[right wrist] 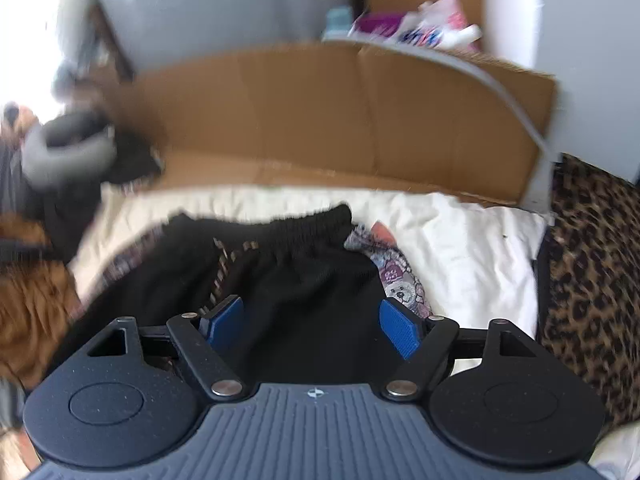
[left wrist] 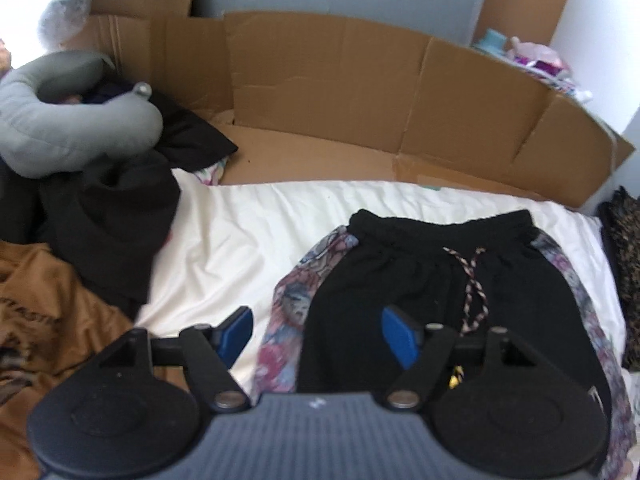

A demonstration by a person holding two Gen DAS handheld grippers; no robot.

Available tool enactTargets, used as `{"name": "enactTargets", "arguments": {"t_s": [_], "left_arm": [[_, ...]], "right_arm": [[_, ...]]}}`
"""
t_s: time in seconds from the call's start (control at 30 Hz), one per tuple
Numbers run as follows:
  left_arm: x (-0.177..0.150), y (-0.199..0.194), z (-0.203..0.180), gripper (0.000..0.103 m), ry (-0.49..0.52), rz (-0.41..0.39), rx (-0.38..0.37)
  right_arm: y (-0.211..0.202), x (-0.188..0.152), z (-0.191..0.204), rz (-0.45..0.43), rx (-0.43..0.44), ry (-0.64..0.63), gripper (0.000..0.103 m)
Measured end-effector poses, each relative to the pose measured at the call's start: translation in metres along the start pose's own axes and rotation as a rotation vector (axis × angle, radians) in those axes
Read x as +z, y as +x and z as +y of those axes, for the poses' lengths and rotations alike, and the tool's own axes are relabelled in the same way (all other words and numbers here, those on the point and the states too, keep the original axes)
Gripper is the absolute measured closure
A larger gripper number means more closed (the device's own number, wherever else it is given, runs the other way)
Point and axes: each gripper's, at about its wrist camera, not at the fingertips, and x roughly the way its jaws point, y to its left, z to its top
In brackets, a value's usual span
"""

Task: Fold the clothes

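Looking along both claws, you have the black pants (left wrist: 432, 288) spread flat on the white sheet (left wrist: 240, 248) of the bed, waistband (left wrist: 440, 220) at the far end and the legs running back toward you, so the long axis lies roughly along your line of sight. Your left claw (left wrist: 316, 336) hangs wide open with nothing between its blue pads, over the garment's left edge where the floral side panel (left wrist: 292, 300) meets the sheet. Your right claw (right wrist: 314, 328) is equally spread and empty, above the black cloth just short of the other floral panel (right wrist: 400, 280); that view is blurred, so fine detail is uncertain. The drawstring (left wrist: 474, 292) lies loose down the front. Each claw is nearest its own side of the pants, which suits a lengthwise fold, though whether the pants are already folded lower down you cannot tell, as the legs are hidden below the claws. Behind the sheet, the opened cardboard box (left wrist: 360, 92) looks bare inside. A heap of dark clothes (left wrist: 100, 216) and a grey neck pillow (left wrist: 60, 128) sit to the left.
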Motion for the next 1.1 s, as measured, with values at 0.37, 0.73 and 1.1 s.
{"name": "enactTargets", "arguments": {"t_s": [0.37, 0.73, 1.1], "left_arm": [[-0.032, -0.021, 0.035, 0.023, -0.092, -0.032, -0.008], [-0.077, -0.007, 0.044, 0.026, -0.136, -0.033, -0.064], [-0.113, 0.006, 0.055, 0.026, -0.233, -0.026, -0.039]], "right_arm": [[-0.023, -0.048, 0.02, 0.033, 0.018, 0.025, 0.013], [0.021, -0.145, 0.076, 0.228, 0.198, -0.091, 0.033], [0.08, -0.229, 0.166, 0.406, 0.334, -0.286, 0.042]]}}
